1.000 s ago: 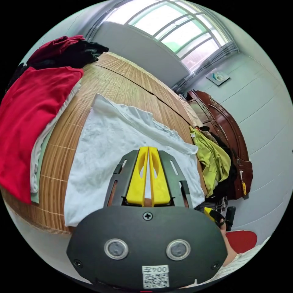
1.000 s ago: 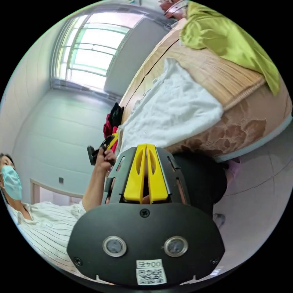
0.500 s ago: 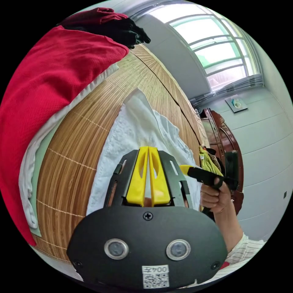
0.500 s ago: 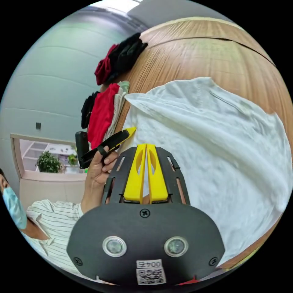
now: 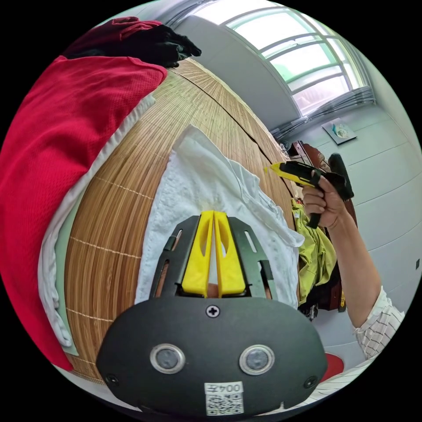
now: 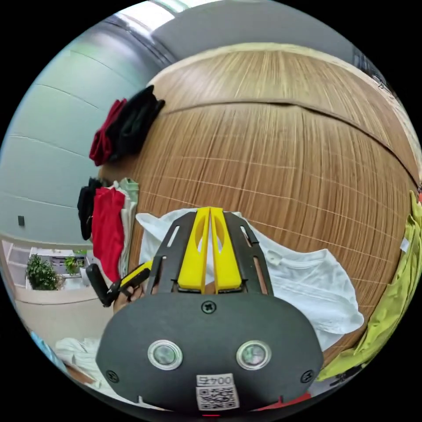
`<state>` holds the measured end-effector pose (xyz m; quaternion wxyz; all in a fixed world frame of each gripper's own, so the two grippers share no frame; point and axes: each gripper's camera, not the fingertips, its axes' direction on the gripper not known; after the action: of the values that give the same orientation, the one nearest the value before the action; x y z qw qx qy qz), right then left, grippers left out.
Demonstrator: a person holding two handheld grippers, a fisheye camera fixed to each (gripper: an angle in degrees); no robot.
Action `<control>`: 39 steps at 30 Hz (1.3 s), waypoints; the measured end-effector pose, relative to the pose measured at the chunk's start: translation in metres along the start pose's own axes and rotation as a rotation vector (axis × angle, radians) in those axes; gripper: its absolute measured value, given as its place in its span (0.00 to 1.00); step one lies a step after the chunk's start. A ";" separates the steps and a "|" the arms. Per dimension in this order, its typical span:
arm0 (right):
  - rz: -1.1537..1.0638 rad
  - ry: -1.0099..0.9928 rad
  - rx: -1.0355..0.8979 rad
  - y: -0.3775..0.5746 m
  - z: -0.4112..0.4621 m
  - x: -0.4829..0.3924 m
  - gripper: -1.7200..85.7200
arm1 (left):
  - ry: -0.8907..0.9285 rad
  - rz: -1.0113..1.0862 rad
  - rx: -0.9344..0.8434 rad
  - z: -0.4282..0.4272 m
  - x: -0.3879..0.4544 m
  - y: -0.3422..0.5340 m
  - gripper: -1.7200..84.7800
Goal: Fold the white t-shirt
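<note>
Clothes heaped around the work area: red garment (image 5: 66, 145) of fine mesh, spread over a pale folded stack (image 5: 55, 259) at the mat's edge; dark bundle (image 5: 145, 39) of black and maroon beyond it; lime-green garment (image 5: 314, 255), smooth and slightly shiny, draped over the far side. Underneath all, woven bamboo mat (image 5: 118, 211), ribbed in thin slats with pale stitching lines.

White t-shirt (image 5: 206, 189) lying flat on that mat between the red pile and the green heap, crinkled and soft, a folded band running along one edge. Seen again in the right gripper view (image 6: 307, 281), spread near the mat's edge, partly hidden behind the gripper's dark plates.

Left gripper (image 5: 213, 215): yellow jaws pressed together, gripping nothing, poised over the shirt. Right gripper (image 6: 210, 212): yellow jaws likewise together and empty, above the shirt. Same right gripper (image 5: 281, 168) raised in a hand (image 5: 323, 202), clear of the cloth.
</note>
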<state>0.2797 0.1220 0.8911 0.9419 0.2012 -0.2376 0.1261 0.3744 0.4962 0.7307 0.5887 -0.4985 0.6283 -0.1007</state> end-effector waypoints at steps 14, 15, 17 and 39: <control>-0.105 0.193 -0.138 0.040 0.023 0.025 0.01 | -0.057 0.041 0.011 0.002 0.009 0.010 0.02; -0.085 0.178 -0.088 0.038 0.009 0.028 0.01 | -0.058 0.042 0.012 0.001 0.010 0.011 0.02; -0.154 0.077 0.014 0.043 -0.021 0.012 0.01 | -0.063 0.045 0.011 0.000 0.011 0.013 0.02; 0.180 0.098 0.346 0.374 -0.320 0.174 0.02 | 0.041 0.153 0.120 -0.055 0.038 0.051 0.03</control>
<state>0.4312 0.6187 0.8393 0.8887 0.3315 -0.1831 0.2584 0.3098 0.4670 0.6856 0.6107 -0.4109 0.6690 -0.1032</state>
